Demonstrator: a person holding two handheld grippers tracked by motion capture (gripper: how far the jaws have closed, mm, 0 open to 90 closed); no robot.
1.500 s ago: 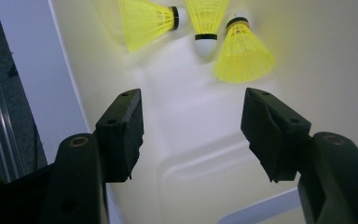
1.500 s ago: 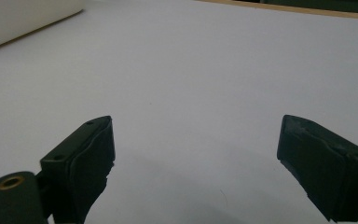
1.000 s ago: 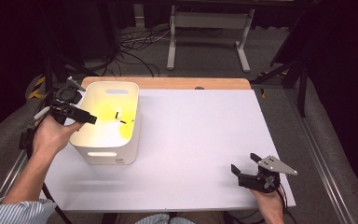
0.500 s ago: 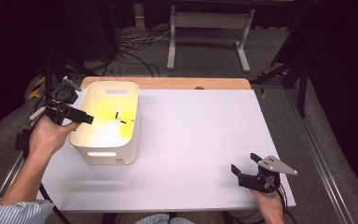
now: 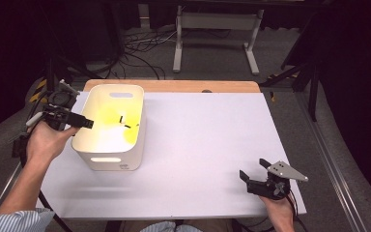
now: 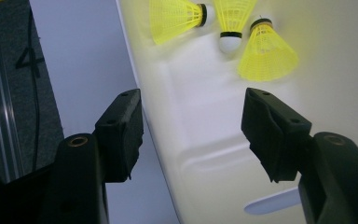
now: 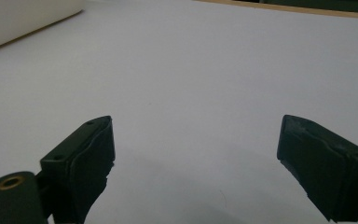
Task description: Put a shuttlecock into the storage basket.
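A white bin [image 5: 108,159] stands at the table's left with three yellow shuttlecocks [image 5: 125,123] lying inside. My left gripper [image 5: 84,123] hovers at the bin's left rim, open and empty. In the left gripper view my left gripper [image 6: 191,126] straddles the bin's wall [image 6: 168,121], one jaw over the table and one over the inside. Ahead of it lie the shuttlecocks [image 6: 175,16] [image 6: 233,18] [image 6: 265,51]. My right gripper [image 5: 253,169] rests at the near right of the table, open with nothing in it. In its own view my right gripper [image 7: 196,154] faces bare tabletop.
The white table [image 5: 207,145] stretches between the bin and the right gripper. A wooden strip [image 5: 183,86] runs along its far edge. Beyond it, cables and a metal stand [image 5: 217,29] sit on the floor. A corner of the bin [image 7: 23,18] lies far off in the right gripper view.
The left hand and gripper have drifted slightly to the left at the bin's rim. The right gripper has not moved.
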